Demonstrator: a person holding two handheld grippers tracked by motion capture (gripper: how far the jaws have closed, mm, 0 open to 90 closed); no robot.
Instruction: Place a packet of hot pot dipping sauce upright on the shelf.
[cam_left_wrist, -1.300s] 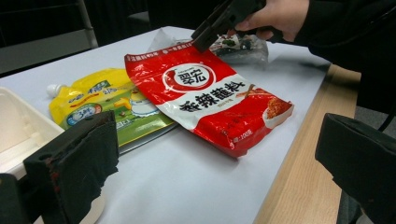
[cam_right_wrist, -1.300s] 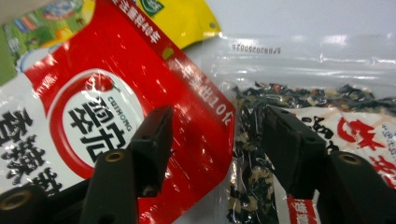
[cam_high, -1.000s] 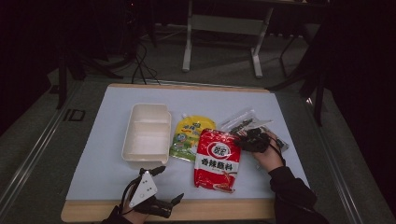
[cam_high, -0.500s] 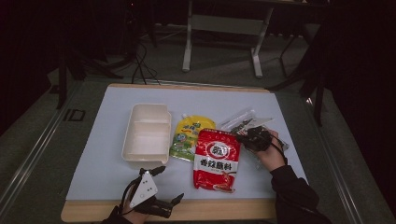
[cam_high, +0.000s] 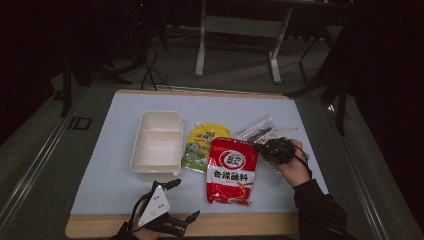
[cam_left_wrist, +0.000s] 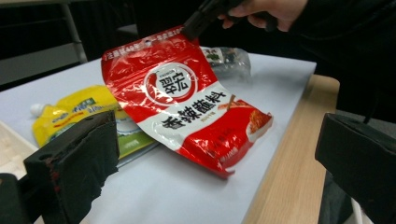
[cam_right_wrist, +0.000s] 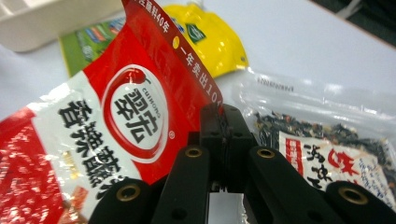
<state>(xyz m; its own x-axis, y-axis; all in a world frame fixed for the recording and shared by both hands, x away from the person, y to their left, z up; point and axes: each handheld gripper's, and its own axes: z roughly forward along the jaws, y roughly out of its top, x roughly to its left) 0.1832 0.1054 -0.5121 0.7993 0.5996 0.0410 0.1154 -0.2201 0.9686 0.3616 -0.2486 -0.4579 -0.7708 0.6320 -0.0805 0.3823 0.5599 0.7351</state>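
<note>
We see the glossy red pouch (cam_high: 231, 171) at table centre, its 2 o'clock corner pinched and lifted by the right gripper (cam_high: 260, 149). The left gripper (cam_high: 182, 201) rests spread at 7 o'clock. Our right gripper view reveals the clear packet's (cam_right_wrist: 327, 135) dark contents.

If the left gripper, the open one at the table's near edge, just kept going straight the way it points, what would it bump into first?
Probably the red seasoning packet: it lies straight ahead between the left gripper's open fingers, though depth is hard to judge.
</note>
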